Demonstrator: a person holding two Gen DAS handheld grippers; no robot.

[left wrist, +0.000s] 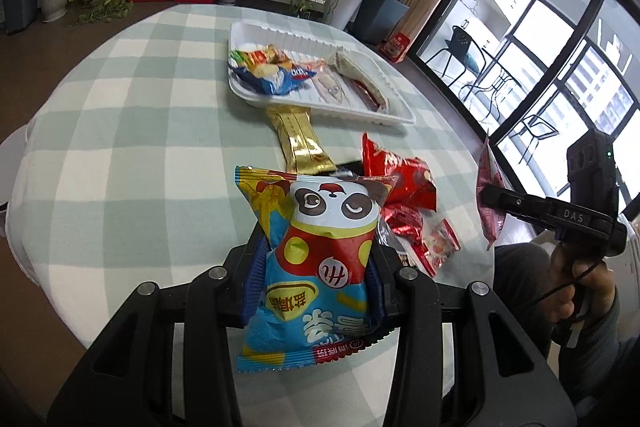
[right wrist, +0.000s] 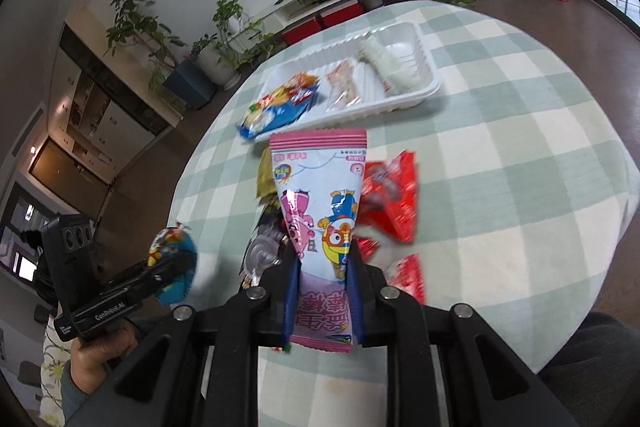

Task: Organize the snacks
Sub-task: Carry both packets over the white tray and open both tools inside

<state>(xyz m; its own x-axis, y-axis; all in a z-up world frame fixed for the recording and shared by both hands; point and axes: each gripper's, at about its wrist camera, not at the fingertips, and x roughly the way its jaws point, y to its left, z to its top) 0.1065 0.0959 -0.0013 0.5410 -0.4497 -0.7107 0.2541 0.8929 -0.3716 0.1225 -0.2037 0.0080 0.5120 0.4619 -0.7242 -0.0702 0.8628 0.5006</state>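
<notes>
Left tool (left wrist: pixel 316 267): clamped on panda snack bag (left wrist: pixel 316 259), bag raised above bench (left wrist: pixel 120 107). Right tool (right wrist: pixel 324 287): clamped on pink snack bag (right wrist: pixel 320 211), bag upright between fingers. White tray (left wrist: pixel 396 115) ahead of both tools, snacks inside. Gold packet (left wrist: pixel 302 143) between left tool and tray. Red packets (right wrist: pixel 394 195) just right of pink bag.
</notes>
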